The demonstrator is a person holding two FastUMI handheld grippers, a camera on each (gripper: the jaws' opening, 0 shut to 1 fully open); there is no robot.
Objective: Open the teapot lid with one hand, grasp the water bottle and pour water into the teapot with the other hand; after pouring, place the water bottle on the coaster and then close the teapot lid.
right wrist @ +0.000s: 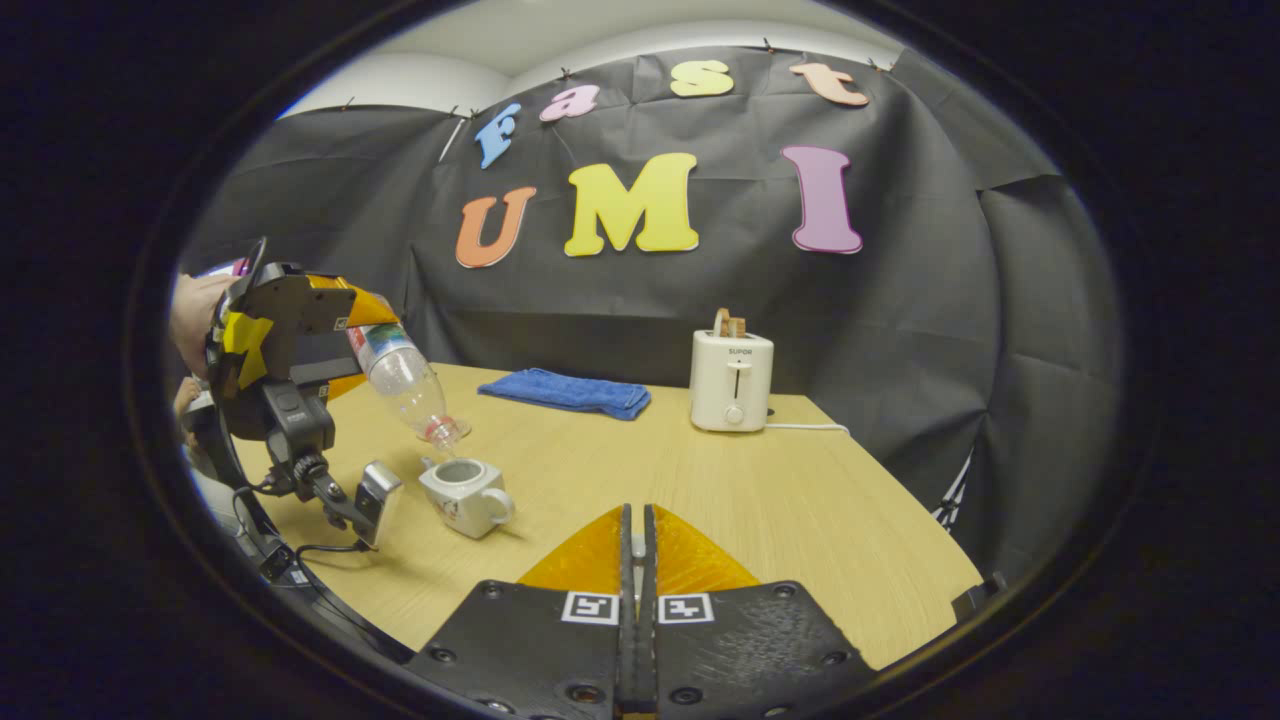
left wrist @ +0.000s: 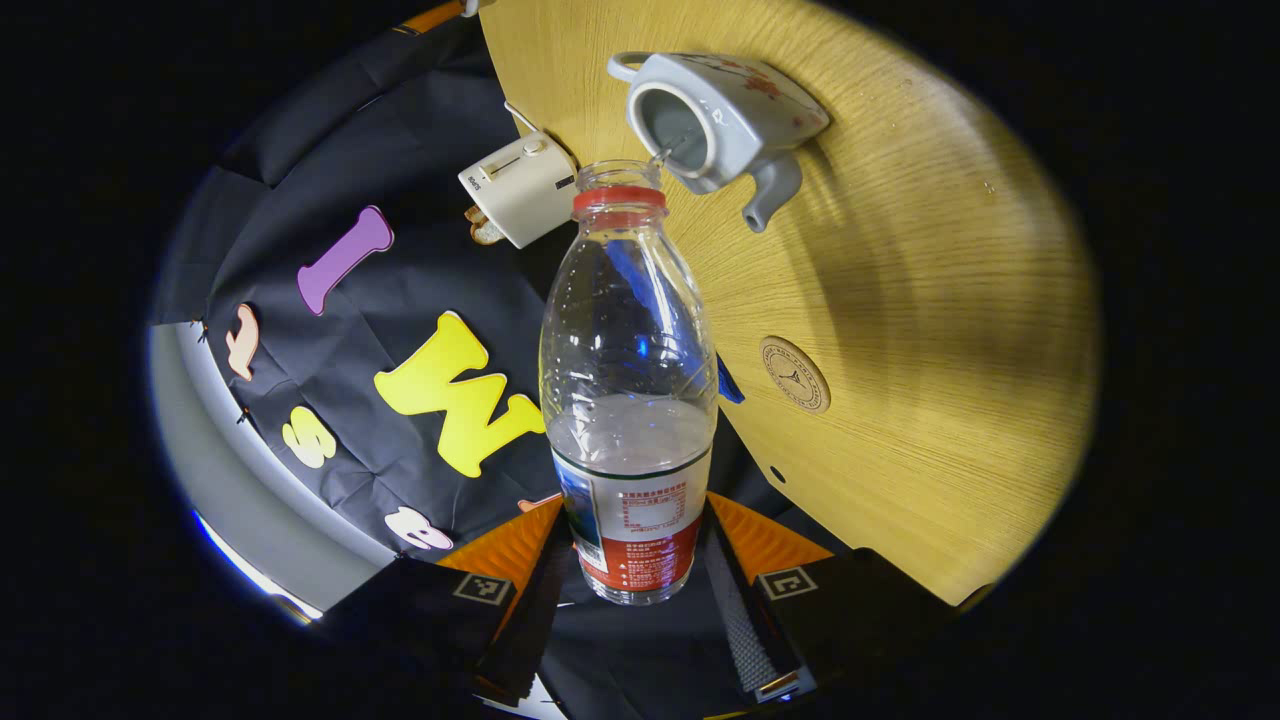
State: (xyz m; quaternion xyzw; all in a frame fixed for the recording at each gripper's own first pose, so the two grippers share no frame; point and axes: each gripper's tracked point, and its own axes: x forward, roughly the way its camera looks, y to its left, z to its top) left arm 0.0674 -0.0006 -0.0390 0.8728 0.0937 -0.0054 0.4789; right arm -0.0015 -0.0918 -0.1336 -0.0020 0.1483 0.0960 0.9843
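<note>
Wooden table (right wrist: 760, 500) carries toaster (right wrist: 732, 380) and blue cloth (right wrist: 566, 391) at back; left gripper (left wrist: 634, 560) pinches water bottle (left wrist: 628, 400), tipped neck-down over open teapot (right wrist: 466, 496); coaster (left wrist: 794, 374) lies nearby, apart; right gripper (right wrist: 637, 580) pressed together w/ tiny gap, lid not discernible.

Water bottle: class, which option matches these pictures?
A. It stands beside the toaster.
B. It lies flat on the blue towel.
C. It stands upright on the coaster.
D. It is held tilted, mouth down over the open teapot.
D: the left gripper holds the water bottle tilted, mouth just above the lidless teapot.
</note>
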